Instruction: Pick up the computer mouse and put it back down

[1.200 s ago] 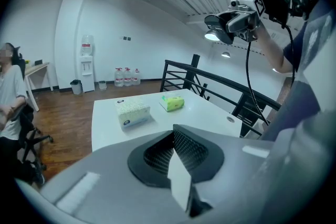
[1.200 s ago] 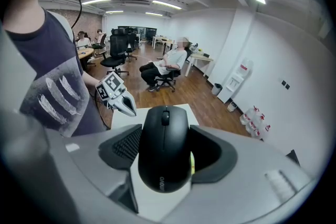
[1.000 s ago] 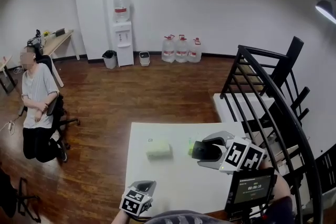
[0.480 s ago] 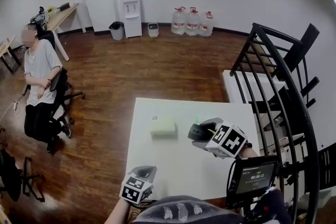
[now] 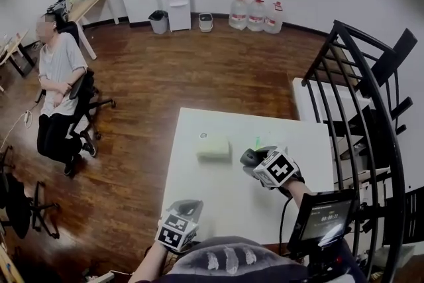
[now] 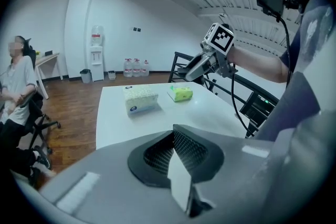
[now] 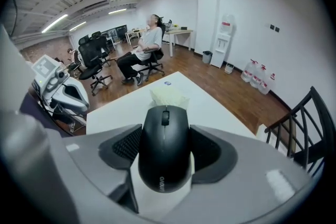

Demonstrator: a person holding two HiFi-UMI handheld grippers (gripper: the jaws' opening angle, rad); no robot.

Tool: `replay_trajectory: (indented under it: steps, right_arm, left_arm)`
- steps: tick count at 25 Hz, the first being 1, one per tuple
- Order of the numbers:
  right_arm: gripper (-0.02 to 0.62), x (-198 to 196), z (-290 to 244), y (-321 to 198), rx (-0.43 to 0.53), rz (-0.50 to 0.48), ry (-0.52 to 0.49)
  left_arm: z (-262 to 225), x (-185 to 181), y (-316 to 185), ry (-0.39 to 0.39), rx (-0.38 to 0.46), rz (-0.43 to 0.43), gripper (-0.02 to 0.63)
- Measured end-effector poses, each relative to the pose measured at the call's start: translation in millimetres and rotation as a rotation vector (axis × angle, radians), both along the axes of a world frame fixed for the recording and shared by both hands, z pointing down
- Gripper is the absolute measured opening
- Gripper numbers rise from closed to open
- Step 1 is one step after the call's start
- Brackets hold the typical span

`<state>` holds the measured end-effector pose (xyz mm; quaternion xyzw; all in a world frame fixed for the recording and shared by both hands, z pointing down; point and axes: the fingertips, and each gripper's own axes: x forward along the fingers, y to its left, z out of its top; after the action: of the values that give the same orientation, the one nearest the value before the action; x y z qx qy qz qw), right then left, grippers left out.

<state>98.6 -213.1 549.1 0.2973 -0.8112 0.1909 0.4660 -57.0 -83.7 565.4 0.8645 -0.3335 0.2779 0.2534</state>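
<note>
The mouse (image 7: pixel 163 134) is plain matte black, smooth and rounded, with a seam running down its middle between the two buttons and a small dark scroll wheel near its nose. It sits lengthwise between the jaws of the right gripper (image 7: pixel 166 150), nose pointing away from the gripper body and tail toward it. The two ribbed black pads (image 7: pixel 122 148) press on its flanks, so the gripper is clamped on it. White table (image 5: pixel 199 189) shows under the mouse, but whether the mouse touches it cannot be told. A small grey logo is printed near the mouse's tail, too fine to read. Just ahead of the right gripper, past the mouse's nose, lies a pale tissue pack (image 7: pixel 169 96) with a round blue label whose print is illegible. A green pack (image 6: pixel 180 93) lies near it, its lettering also unreadable. The cube (image 5: pixel 275 168) on the right gripper carries black-and-white square markers. Behind that gripper, toward the person, a small screen (image 5: pixel 324 221) shows lines of light text that cannot be made out. The left gripper (image 6: pixel 173 157) is off to the right gripper's left at the table's near edge, jaws closed together with nothing between them.
</note>
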Motion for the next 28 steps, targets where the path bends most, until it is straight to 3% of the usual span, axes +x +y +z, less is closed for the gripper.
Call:
replay_trajectory:
  steps: [21, 28]
  right_arm:
    - [0.291, 10, 128, 18, -0.189, 0.328, 0.004]
    - [0.291, 17, 155, 33, -0.244, 0.376, 0.037]
  left_arm:
    - [11, -19, 23, -0.012, -0.035, -0.057, 0.015]
    - [9, -25, 31, -0.014, -0.039, -0.07, 0.015]
